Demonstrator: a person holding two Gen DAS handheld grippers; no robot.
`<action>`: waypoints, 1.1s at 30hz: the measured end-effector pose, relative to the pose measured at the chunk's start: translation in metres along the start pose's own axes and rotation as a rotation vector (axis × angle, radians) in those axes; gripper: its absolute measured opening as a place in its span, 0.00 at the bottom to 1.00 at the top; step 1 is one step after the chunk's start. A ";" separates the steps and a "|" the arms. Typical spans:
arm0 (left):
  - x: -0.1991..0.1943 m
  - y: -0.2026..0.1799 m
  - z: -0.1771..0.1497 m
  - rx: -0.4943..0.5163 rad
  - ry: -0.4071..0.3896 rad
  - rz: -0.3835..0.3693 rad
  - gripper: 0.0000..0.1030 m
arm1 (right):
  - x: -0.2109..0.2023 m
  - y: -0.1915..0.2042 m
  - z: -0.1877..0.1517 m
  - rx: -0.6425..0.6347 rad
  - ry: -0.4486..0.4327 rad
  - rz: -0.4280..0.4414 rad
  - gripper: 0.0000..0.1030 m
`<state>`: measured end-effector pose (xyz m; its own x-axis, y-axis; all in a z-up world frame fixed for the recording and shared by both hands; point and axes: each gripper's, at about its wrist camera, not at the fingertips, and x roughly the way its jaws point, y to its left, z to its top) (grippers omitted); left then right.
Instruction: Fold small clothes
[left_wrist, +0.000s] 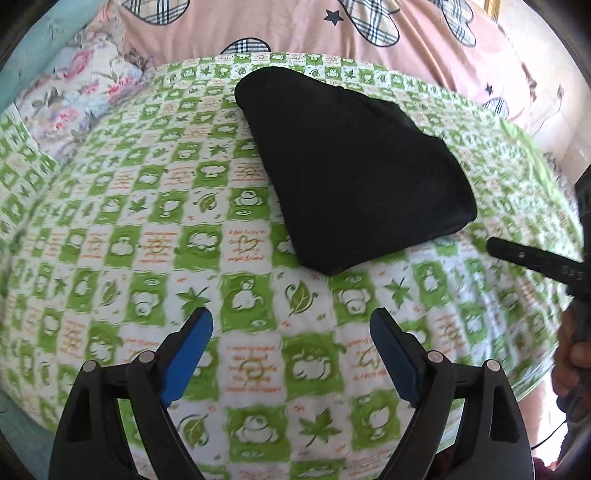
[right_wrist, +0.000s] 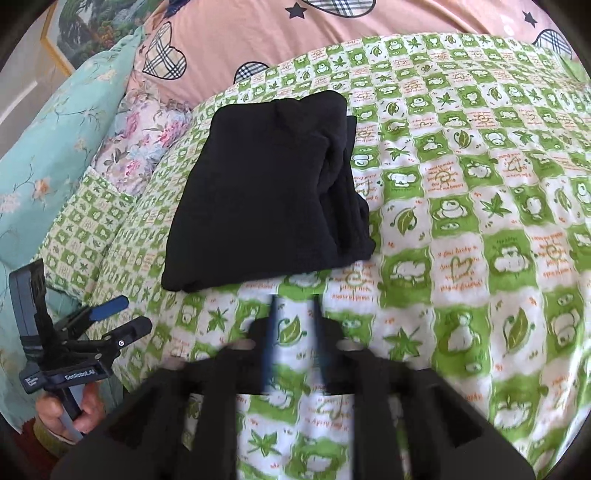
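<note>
The garment (left_wrist: 354, 170), black and soft, lies folded into a compact bundle on the green-checked sheet (left_wrist: 147, 229), toward the far part of the bed. In the right wrist view its layered edges stack along the right side (right_wrist: 347, 192), a little uneven, while the left side looks smooth and closed.

Neither gripper touches it. The left gripper (left_wrist: 291, 350) hovers over the sheet on the near side of the bundle, jaws wide apart and empty. The right gripper (right_wrist: 293, 332) is also short of the cloth, near its front edge; its fingers are blurred, standing close together with a narrow gap and nothing between them.

The fold looks finished or nearly so. If one more step is meant, it is probably tidying. To do that well, a gripper should come in low along the sheet, press or pinch all the loose layers on the right side together, and avoid dragging the top layer, which would slide off and open the stack. Thin knit like this slips easily, so a slow, flat approach suits it.

Around the bundle, a pink quilt (right_wrist: 258, 40) with plaid hearts lies along the far edge, a floral pillow (right_wrist: 147, 136) and a teal pillow (right_wrist: 62, 140) sit to the left. None of them crowds the garment. Only the grippers themselves, both near the front edge, could get in each other's way.
</note>
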<state>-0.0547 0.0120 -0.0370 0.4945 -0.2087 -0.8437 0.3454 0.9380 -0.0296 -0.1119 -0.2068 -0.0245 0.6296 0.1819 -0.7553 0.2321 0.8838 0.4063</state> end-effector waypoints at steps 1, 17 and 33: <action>-0.002 -0.002 -0.001 0.011 -0.002 0.018 0.86 | -0.003 -0.001 -0.001 -0.005 -0.012 -0.004 0.62; -0.025 -0.021 -0.020 0.060 -0.064 0.130 0.99 | -0.012 0.010 -0.040 -0.056 -0.009 -0.036 0.64; -0.025 -0.013 -0.013 0.030 -0.058 0.164 0.99 | -0.010 0.022 -0.030 -0.137 -0.001 -0.054 0.65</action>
<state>-0.0819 0.0085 -0.0226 0.5915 -0.0697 -0.8033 0.2790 0.9524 0.1228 -0.1348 -0.1763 -0.0237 0.6194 0.1318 -0.7739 0.1625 0.9429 0.2907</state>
